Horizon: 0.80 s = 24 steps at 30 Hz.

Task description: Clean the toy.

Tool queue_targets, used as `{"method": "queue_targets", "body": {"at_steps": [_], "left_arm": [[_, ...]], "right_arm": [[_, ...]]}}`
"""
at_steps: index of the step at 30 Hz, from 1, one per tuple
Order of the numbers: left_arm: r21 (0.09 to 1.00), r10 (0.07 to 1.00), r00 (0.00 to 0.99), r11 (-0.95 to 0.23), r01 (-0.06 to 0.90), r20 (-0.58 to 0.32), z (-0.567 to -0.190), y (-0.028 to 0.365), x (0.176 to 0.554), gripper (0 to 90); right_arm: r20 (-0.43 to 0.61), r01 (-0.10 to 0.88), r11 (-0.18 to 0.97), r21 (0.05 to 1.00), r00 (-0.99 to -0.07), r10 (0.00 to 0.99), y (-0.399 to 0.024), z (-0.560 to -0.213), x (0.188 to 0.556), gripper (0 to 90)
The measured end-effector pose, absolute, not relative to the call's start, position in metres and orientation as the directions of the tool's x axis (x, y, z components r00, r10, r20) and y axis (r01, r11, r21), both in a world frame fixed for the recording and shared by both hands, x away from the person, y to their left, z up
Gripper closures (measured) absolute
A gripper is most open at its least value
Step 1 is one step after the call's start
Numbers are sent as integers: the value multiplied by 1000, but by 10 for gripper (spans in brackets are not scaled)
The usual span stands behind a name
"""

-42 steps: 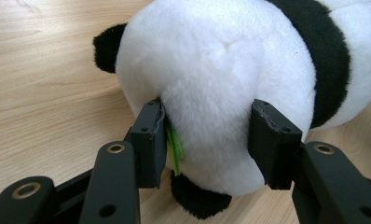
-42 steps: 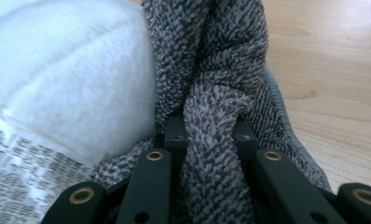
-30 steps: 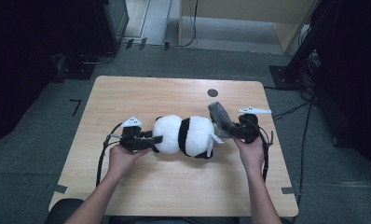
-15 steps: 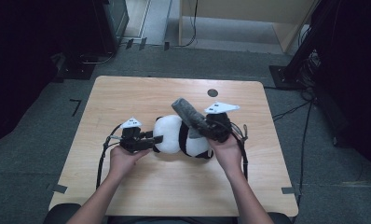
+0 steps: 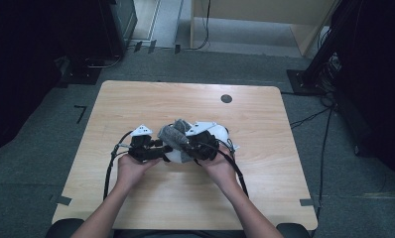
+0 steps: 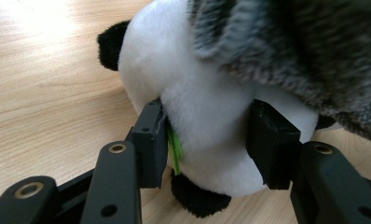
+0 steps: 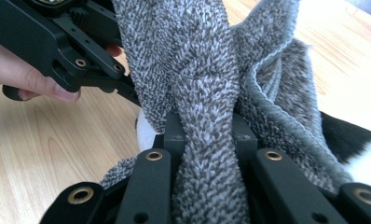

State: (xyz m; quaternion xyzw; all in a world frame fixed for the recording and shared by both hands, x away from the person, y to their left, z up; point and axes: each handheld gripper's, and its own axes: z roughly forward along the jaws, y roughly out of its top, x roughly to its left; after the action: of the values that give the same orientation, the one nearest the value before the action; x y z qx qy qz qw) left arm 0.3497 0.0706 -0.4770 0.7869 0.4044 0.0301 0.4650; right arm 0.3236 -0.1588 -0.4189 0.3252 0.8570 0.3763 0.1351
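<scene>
Two grippers engaged. Plush panda (image 6: pixel 207 93) clamped between pads of left gripper (image 6: pixel 211 140), resting on table (image 5: pixel 136 99). Grey fuzzy cloth (image 7: pixel 207 93) pinched tight by right gripper (image 7: pixel 207 135), draped over panda's top, just ahead of left jaws. Judged about midway: cloth brought onto toy; spreading, covering and release not yet done.

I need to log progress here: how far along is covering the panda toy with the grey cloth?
Done: the left gripper clamps the plush panda on the table, and the right gripper pinches the grey cloth. In hand: the cloth hangs bunched over the panda's near end. Left: probably spreading it over the rest of the white body and letting go.
</scene>
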Motion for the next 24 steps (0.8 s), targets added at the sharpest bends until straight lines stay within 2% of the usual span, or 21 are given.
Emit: {"method": "queue_targets", "body": {"at_steps": [12, 24], "left_arm": [[750, 649, 682, -253, 611, -337, -476, 67, 355, 481], [744, 643, 685, -260, 616, -343, -474, 66, 358, 478]], "right_arm": [[14, 481, 452, 751, -697, 717, -199, -407, 322, 756], [58, 531, 327, 782, -584, 810, -253, -397, 323, 750]]}}
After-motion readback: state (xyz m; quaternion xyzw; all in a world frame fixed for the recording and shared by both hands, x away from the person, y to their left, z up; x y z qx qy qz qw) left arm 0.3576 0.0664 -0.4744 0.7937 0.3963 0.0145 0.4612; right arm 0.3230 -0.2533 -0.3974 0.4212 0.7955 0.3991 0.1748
